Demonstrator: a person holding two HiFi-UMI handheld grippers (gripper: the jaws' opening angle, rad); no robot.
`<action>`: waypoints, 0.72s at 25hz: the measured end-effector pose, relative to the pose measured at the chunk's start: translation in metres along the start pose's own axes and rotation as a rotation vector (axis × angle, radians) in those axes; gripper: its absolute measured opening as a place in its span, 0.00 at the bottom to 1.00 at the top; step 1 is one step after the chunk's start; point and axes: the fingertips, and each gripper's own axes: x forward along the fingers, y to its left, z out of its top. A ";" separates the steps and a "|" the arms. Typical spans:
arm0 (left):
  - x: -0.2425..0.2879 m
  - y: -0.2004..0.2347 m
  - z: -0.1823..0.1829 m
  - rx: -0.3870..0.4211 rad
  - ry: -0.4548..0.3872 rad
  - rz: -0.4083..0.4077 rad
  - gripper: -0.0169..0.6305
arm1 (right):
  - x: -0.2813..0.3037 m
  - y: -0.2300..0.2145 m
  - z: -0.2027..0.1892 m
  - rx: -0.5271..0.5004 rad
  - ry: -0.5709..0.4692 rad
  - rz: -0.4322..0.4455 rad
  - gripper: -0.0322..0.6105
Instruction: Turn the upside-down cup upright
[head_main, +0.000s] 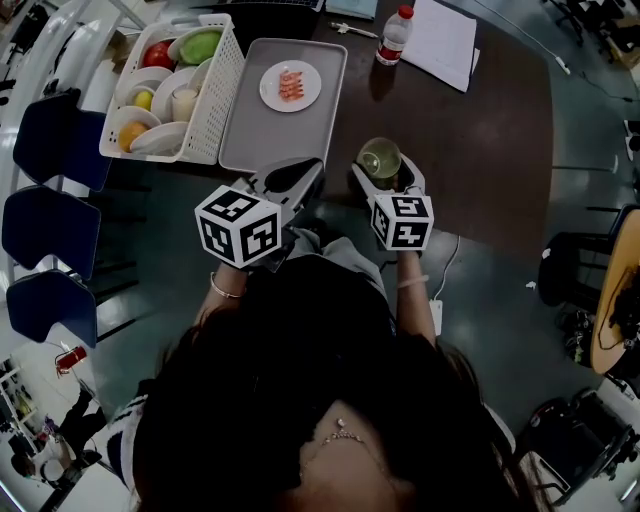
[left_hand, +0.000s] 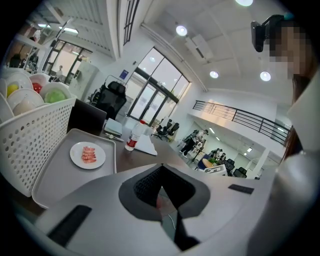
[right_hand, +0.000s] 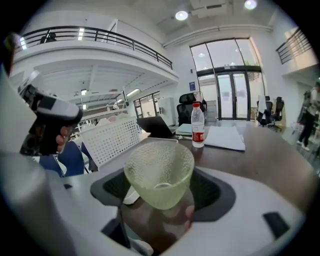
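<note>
A pale green textured glass cup (head_main: 380, 160) stands mouth up between the jaws of my right gripper (head_main: 386, 175), which is shut on its lower part. In the right gripper view the cup (right_hand: 160, 170) fills the middle, tilted slightly, with its reflection on the dark brown table (right_hand: 260, 150) just beneath it; my right gripper (right_hand: 161, 197) closes around its base. My left gripper (head_main: 300, 178) hovers to the left of the cup, near the grey tray's front edge. In the left gripper view its jaws (left_hand: 161, 172) meet with nothing between them.
A grey tray (head_main: 250, 130) carries a small plate of shrimp (head_main: 290, 85). A white basket (head_main: 222, 95) with bowls of fruit stands at its left. A water bottle (head_main: 395, 35) and papers (head_main: 440, 40) lie at the far side. Blue chairs (head_main: 50, 140) line the left.
</note>
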 end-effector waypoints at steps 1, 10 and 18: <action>0.001 -0.001 0.000 0.000 -0.001 -0.005 0.03 | -0.005 0.001 0.006 0.005 -0.005 0.006 0.64; 0.005 -0.001 0.006 0.009 -0.011 -0.035 0.03 | -0.046 0.013 0.060 0.000 -0.064 0.018 0.64; 0.004 0.004 0.022 0.032 -0.050 -0.039 0.03 | -0.077 0.027 0.094 0.004 -0.132 0.045 0.64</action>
